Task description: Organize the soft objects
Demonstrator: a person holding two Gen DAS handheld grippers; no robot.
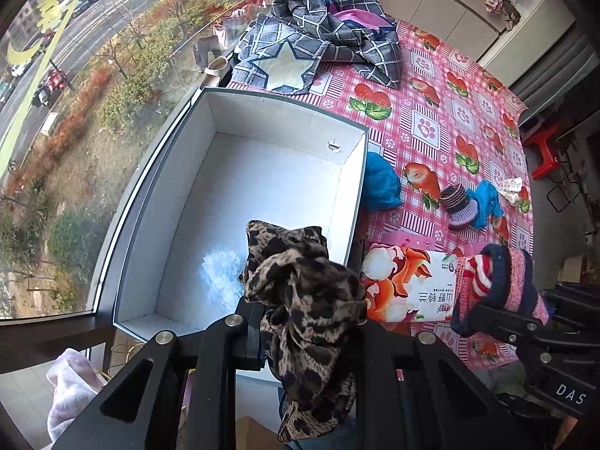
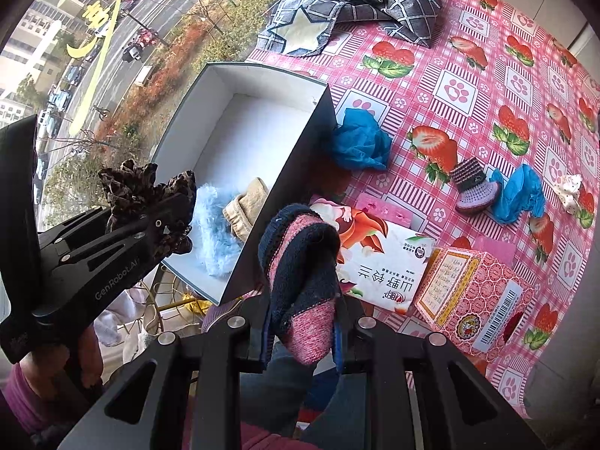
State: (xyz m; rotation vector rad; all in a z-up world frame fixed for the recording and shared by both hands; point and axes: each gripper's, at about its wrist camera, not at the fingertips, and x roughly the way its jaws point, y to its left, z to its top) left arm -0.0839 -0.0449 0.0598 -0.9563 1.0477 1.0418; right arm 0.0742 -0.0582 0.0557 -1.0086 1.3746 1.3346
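Pink checked tablecloth (image 1: pixel 423 86) printed with strawberries and paw prints covers a table set against a large window (image 1: pixel 75 112), through which a street and trees are seen far below.

From the left wrist, a white open box (image 1: pixel 360 187) is seen at the centre, by the window edge. The left gripper (image 1: pixel 305 315) at 6 o'clock is clenched on a leopard-print cloth (image 1: pixel 300 292), which is held above the box's near end. Something fluffy and pale blue (image 1: pixel 221 277) lies inside the box just to the cloth's 9 o'clock. At 4 o'clock the right gripper (image 1: pixel 498 311) is seen clamped on a pink and navy knitted sock (image 1: pixel 498 277), above a printed packet (image 1: pixel 408 281). A grey checked blanket (image 1: pixel 318 45) is heaped at 12 o'clock.

From the right wrist, the sock (image 2: pixel 303 273) is pinched between the right gripper's (image 2: pixel 303 322) closed jaws at 6 o'clock, beside the box's dark outer wall (image 2: pixel 292 187). The left gripper (image 2: pixel 150 217) is seen at 9 o'clock with the leopard cloth (image 2: pixel 146 187) bunched in it. The blue fluff (image 2: pixel 213 225) and a beige knitted piece (image 2: pixel 245 206) lie in the box (image 2: pixel 225 131). A crumpled blue cloth (image 2: pixel 360 142), a small knitted bootie (image 2: pixel 474 187), another blue cloth (image 2: pixel 519 195) and a pink patterned carton (image 2: pixel 476 300) are spread over the table from 1 to 4 o'clock.
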